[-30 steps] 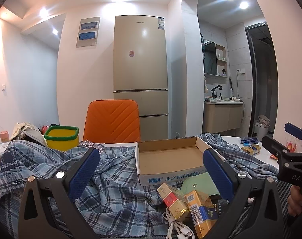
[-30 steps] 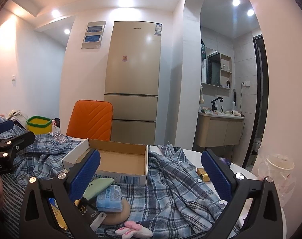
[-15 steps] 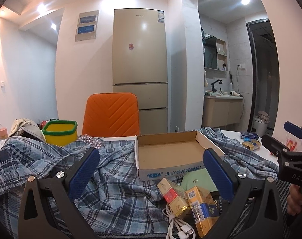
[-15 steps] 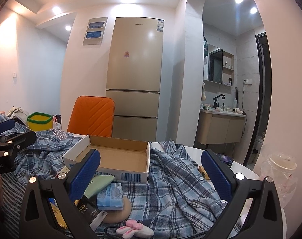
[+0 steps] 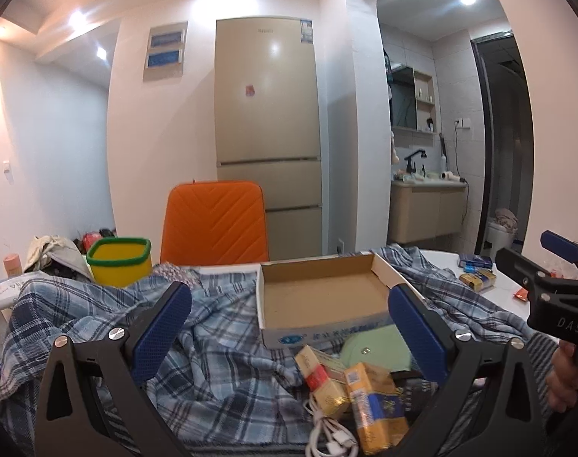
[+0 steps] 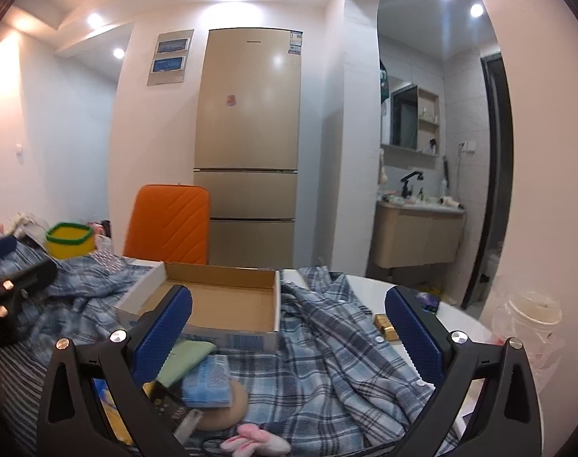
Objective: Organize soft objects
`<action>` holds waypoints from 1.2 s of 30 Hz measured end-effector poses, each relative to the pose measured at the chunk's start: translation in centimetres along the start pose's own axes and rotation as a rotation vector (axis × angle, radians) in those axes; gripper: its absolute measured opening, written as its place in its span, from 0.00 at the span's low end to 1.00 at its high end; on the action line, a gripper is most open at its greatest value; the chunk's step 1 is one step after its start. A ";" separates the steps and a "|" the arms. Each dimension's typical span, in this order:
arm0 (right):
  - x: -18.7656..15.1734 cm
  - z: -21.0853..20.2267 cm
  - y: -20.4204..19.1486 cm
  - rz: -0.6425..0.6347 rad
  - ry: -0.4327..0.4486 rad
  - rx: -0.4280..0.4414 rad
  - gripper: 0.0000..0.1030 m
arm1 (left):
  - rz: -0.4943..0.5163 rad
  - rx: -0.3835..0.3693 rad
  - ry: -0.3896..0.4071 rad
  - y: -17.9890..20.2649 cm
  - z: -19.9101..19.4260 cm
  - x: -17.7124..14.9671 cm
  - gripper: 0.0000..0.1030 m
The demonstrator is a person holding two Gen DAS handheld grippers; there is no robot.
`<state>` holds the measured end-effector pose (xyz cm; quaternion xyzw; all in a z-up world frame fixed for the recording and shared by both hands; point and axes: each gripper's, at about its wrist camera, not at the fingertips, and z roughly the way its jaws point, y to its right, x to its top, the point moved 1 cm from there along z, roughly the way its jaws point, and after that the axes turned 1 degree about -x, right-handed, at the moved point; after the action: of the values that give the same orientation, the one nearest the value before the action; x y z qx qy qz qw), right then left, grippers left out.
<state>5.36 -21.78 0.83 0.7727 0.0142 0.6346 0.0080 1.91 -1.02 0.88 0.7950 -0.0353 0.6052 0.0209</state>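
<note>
since the cardboard box (image 5: 323,297) is sitting empty, nothing looks sorted; left gripper (image 5: 289,327) and right gripper (image 6: 289,327) are hovering, jaws apart, over the plaid shirt (image 6: 327,350).

The right gripper (image 6: 288,306) hangs wide apart, holding nothing, above a rumpled blue plaid shirt (image 6: 327,358). Just ahead between its blue pads sits a shallow empty cardboard box (image 6: 220,304). Under the left pad lie a pale green pouch (image 6: 186,356), a blue tissue pack (image 6: 209,381) and a pink plush toy (image 6: 251,438).

Beige fridge (image 5: 268,133) behind orange chair (image 5: 214,221); yellow bin (image 5: 119,261) at left.
</note>
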 end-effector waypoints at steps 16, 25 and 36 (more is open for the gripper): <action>0.6 -0.5 -0.4 -0.057 -0.224 0.127 0.91 | -0.027 -0.060 -0.280 2.6 -0.2 0.3 0.97; -3.8 3.3 0.5 -0.008 -0.460 0.226 0.76 | -0.022 -0.100 -0.425 3.3 0.9 -3.2 0.88; -7.2 6.5 0.4 0.061 -0.665 0.317 0.60 | -0.089 -0.129 -0.500 2.4 1.9 -5.2 0.74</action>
<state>10.30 -22.38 -7.51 0.9284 0.0860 0.3386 -0.1266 2.21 -3.40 -4.66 0.9177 -0.0428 0.3848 0.0890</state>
